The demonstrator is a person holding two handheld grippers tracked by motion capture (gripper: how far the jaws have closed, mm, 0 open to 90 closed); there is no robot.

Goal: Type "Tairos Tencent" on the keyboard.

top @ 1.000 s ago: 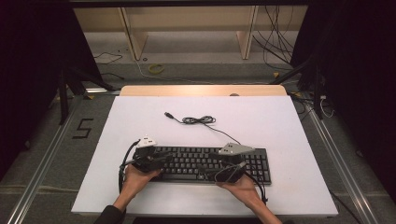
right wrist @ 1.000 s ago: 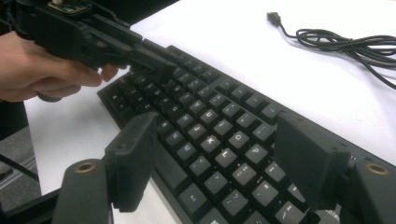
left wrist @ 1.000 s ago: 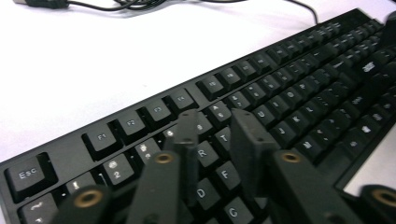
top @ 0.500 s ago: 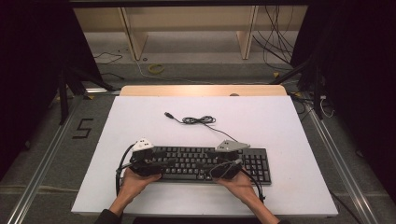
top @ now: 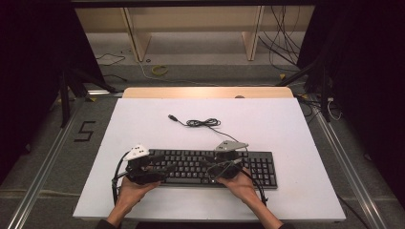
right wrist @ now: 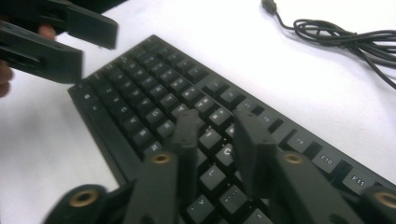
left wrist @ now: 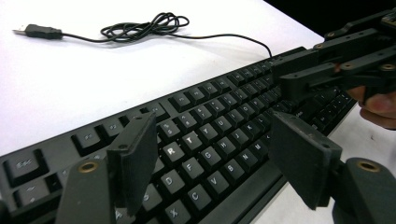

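A black keyboard [top: 260,167] lies near the front of the white table [top: 286,129], and its thin black cable [top: 200,122] ends in a loose USB plug farther back. My left gripper [top: 163,164] hovers over the keyboard's left end. Its jaws have just been opening and stand wide over the letter keys [left wrist: 196,102], with nothing between them. My right gripper [top: 211,166] hovers over the middle of the keyboard. Its jaws have just been closing to a narrow gap [right wrist: 215,119] above the keys [right wrist: 149,88], gripping nothing. The two grippers point at each other.
The coiled cable [left wrist: 140,28] [right wrist: 336,32] lies on bare table behind the keyboard. A wooden strip [top: 205,92] edges the table's far side, with shelving and floor cables beyond. A "5" mark [top: 85,131] is on the floor at left.
The left gripper has shifted a little to the left and its jaws have spread apart. The right gripper has stayed in place while its jaws drew closer together.
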